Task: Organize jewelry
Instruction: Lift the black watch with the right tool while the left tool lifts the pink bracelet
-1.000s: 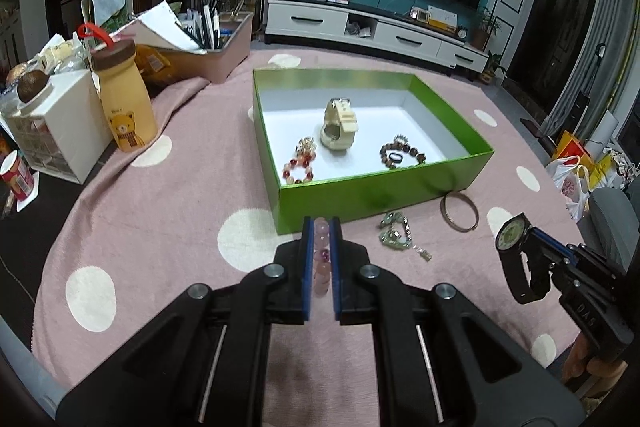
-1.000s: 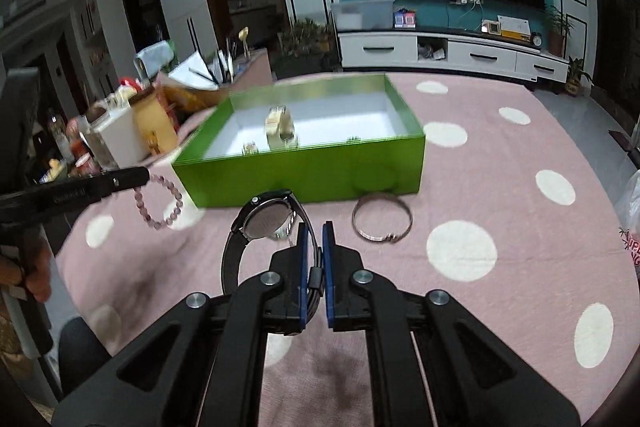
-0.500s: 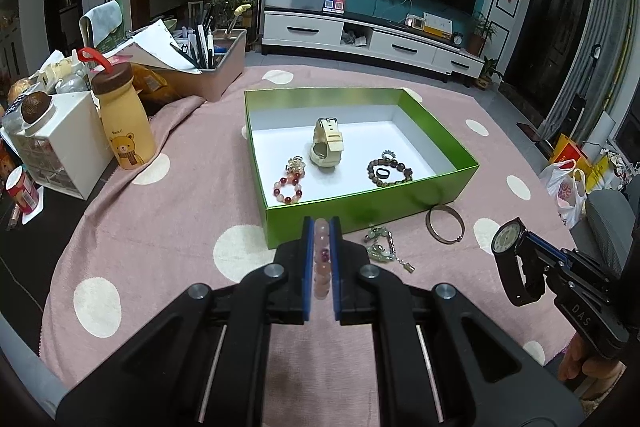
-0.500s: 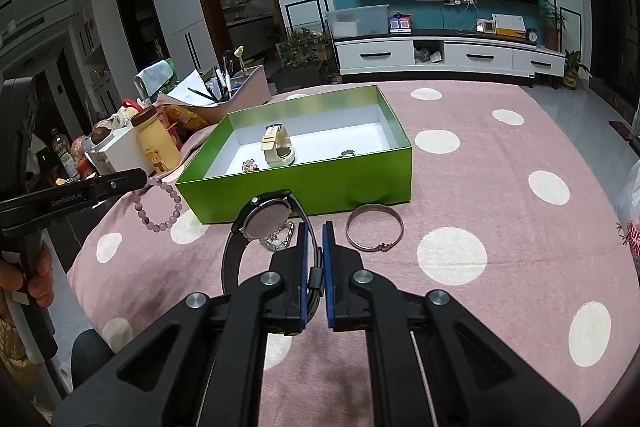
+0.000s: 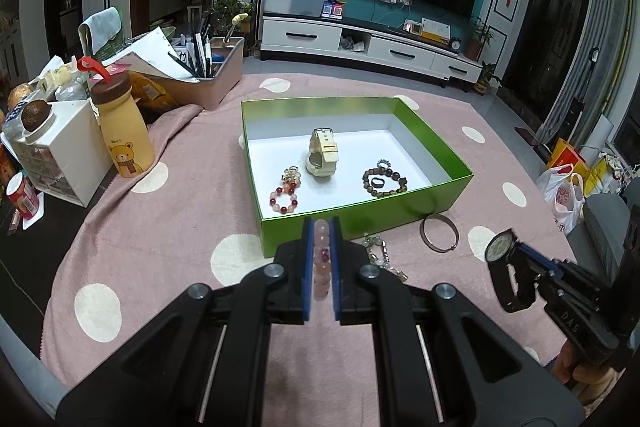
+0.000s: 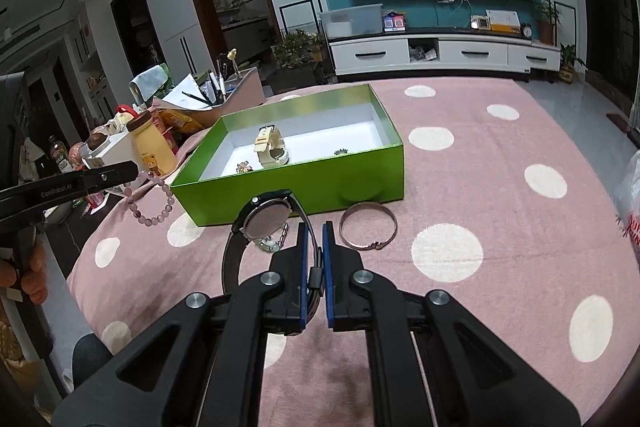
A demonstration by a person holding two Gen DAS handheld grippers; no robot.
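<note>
A green box (image 5: 360,217) with a white floor stands on the pink dotted cloth; it also shows in the right wrist view (image 6: 288,199). In it lie a cream watch (image 5: 323,155), a red bead bracelet (image 5: 285,195) and a dark bead bracelet (image 5: 384,179). My left gripper (image 5: 321,227) is shut on a pink bead bracelet (image 5: 322,259), held above the cloth before the box's near wall; the bracelet hangs in the right wrist view (image 6: 154,205). My right gripper (image 6: 314,231) is shut on the strap of a black watch (image 6: 266,217), right of the box; it also shows in the left wrist view (image 5: 504,269).
A metal bangle (image 5: 439,233) and a green chain piece (image 5: 378,251) lie on the cloth before the box. A yellow bear bottle (image 5: 122,125), a white organiser (image 5: 60,151) and a pen bin (image 5: 204,77) stand at the left. A shopping bag (image 5: 562,189) sits beyond the right edge.
Both grippers have risen and drawn back a little from the box, each still holding its piece. The box and the loose pieces have not moved.
</note>
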